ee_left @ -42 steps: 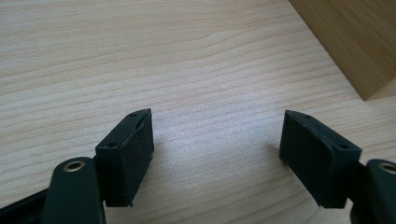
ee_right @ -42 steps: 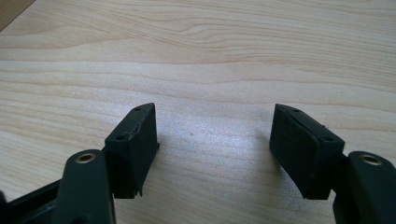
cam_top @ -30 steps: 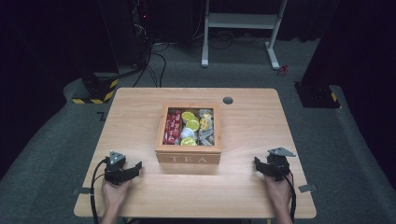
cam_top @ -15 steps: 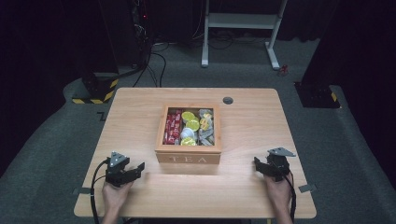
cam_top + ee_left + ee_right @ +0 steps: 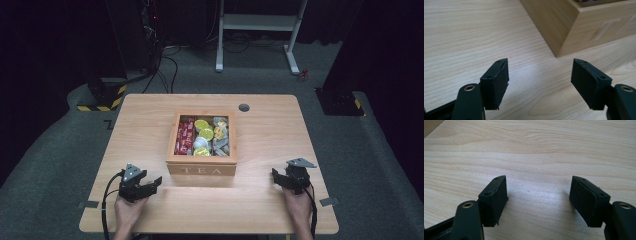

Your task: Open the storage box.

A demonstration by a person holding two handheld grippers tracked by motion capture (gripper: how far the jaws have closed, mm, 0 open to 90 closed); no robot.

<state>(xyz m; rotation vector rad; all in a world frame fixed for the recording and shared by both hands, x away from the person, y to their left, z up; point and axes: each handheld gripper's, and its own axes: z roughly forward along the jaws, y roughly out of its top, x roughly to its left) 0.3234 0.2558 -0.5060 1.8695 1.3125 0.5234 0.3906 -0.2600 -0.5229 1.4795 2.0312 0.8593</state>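
Observation:
An open wooden box marked TEA [image 5: 201,170] stands at the table's middle, holding red, yellow and grey packets. My left gripper [image 5: 155,182] hovers low at the box's front left corner [image 5: 574,22], pointing at it. Its jaws [image 5: 540,75] stand open with nothing between them, and they have just been closing a little. My right gripper [image 5: 277,176] sits near the front right of the table, a short way right of the box. Its fingers are spread wide over bare wood [image 5: 539,195] and hold nothing.
The light wooden table [image 5: 140,130] has a round cable hole [image 5: 244,107] behind the box. Black cables trail from both grippers over the front edge. Beyond the table are a white desk frame [image 5: 260,30] and dark floor.
My left gripper has shifted a little to the right, toward the box's front corner. The right gripper and the box have stayed where they were.

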